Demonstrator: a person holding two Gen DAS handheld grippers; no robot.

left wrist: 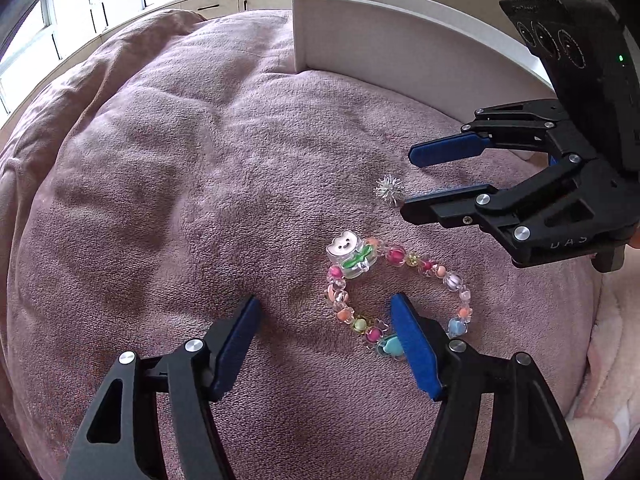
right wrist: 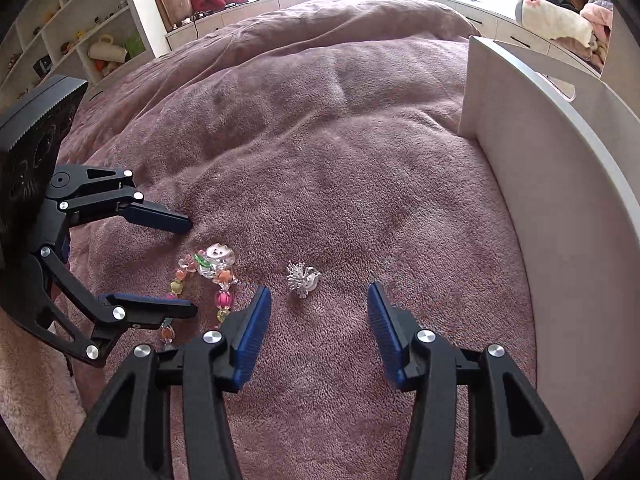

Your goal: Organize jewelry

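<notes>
A colourful beaded bracelet point(left wrist: 396, 296) with a white bear charm lies on the mauve blanket point(left wrist: 180, 200). My left gripper point(left wrist: 324, 304) is open, its right finger resting inside the bracelet's loop. A small silver spiky brooch point(left wrist: 387, 195) lies just beyond the bracelet. My right gripper point(left wrist: 406, 182) is open, its lower fingertip next to the brooch. In the right wrist view the brooch point(right wrist: 303, 280) lies just ahead of my open right gripper point(right wrist: 318, 294). The bracelet point(right wrist: 208, 280) is to the left, between the fingers of my left gripper point(right wrist: 192, 264).
A white box point(left wrist: 400, 44) stands on the blanket at the back right; in the right wrist view its wall point(right wrist: 560, 220) runs along the right side. Shelves point(right wrist: 80, 40) with trinkets stand at far left. A pale fluffy blanket point(left wrist: 612, 380) lies at the right edge.
</notes>
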